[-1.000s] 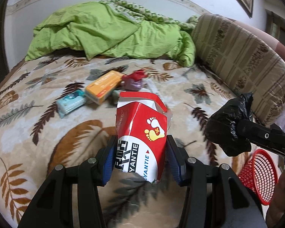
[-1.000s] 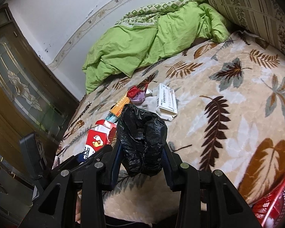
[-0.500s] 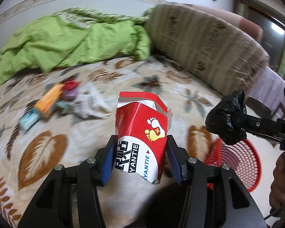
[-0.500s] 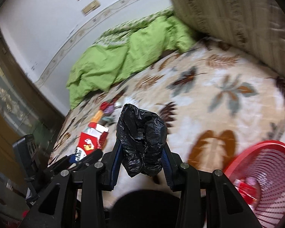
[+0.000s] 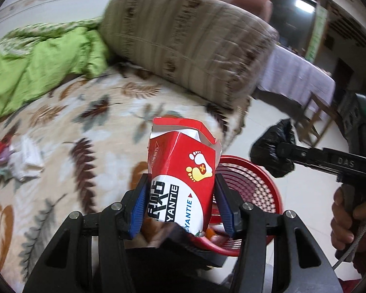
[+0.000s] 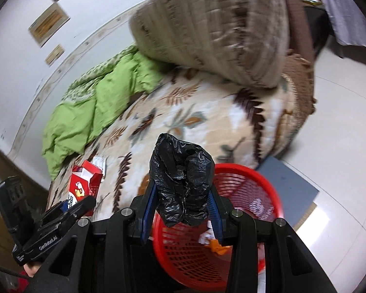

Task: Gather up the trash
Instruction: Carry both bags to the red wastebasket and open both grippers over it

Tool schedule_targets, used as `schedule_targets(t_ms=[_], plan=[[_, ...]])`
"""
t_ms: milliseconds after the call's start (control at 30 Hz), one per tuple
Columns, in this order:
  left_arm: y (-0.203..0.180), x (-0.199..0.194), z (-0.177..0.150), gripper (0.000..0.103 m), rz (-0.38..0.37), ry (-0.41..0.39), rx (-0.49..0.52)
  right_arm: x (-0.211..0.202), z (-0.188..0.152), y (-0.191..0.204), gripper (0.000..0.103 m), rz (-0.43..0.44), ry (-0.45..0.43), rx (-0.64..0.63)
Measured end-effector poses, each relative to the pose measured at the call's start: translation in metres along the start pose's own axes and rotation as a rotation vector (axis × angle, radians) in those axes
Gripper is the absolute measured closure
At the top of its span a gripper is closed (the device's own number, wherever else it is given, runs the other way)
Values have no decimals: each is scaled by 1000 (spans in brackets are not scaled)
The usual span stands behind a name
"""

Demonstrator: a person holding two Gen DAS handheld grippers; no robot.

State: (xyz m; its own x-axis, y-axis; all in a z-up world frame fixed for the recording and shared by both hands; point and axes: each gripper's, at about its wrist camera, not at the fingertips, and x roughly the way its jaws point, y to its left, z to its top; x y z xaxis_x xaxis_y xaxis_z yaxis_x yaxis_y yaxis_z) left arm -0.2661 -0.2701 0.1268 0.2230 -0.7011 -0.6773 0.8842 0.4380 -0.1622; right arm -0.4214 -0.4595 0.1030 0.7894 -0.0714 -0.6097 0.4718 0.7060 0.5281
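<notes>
My left gripper [image 5: 180, 205] is shut on a torn red and white carton [image 5: 183, 175] with a yellow footprint logo, held over the near rim of a red mesh basket [image 5: 258, 190] on the floor beside the bed. My right gripper [image 6: 181, 210] is shut on a crumpled black plastic bag [image 6: 183, 183], held above the same basket [image 6: 246, 219], which holds some scraps. The carton also shows in the right wrist view [image 6: 84, 188], and the black bag shows in the left wrist view [image 5: 272, 153]. More trash [image 5: 17, 163] lies on the bed at far left.
The bed has a leaf-patterned blanket [image 5: 73, 134], a green duvet [image 5: 36, 66] at the back and a big striped cushion [image 5: 188, 48]. A grey mat [image 6: 290, 183] lies on the pale tiled floor by the basket. A cloth-covered table [image 5: 297, 78] stands beyond.
Both grippers have swung right, away from the trash pile on the bed, to the red basket at the bedside. Each still holds its item.
</notes>
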Motion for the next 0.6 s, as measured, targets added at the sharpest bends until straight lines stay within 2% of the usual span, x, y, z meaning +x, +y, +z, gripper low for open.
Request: schedule_targets(t_ms=[200, 267, 300, 367, 533, 600], plan=[[-27, 24, -2, 49, -71, 84, 37, 3, -1, -9, 59, -13, 6, 20], [-33, 30, -5, 41, -92, 114, 46, 6, -4, -13, 56, -15, 19, 30], [-36, 33, -6, 41, -89, 121, 50, 6, -5, -15, 56, -13, 24, 39], [-37, 37, -7, 40, -95, 131, 51, 8, -7, -17, 46, -38, 29, 45], [-30, 33, -4, 33, -105, 117, 20, 5, -5, -20, 46, -65, 15, 44], [-28, 31, -3, 33, -107, 110, 10, 3, -4, -18, 46, -68, 9, 44]])
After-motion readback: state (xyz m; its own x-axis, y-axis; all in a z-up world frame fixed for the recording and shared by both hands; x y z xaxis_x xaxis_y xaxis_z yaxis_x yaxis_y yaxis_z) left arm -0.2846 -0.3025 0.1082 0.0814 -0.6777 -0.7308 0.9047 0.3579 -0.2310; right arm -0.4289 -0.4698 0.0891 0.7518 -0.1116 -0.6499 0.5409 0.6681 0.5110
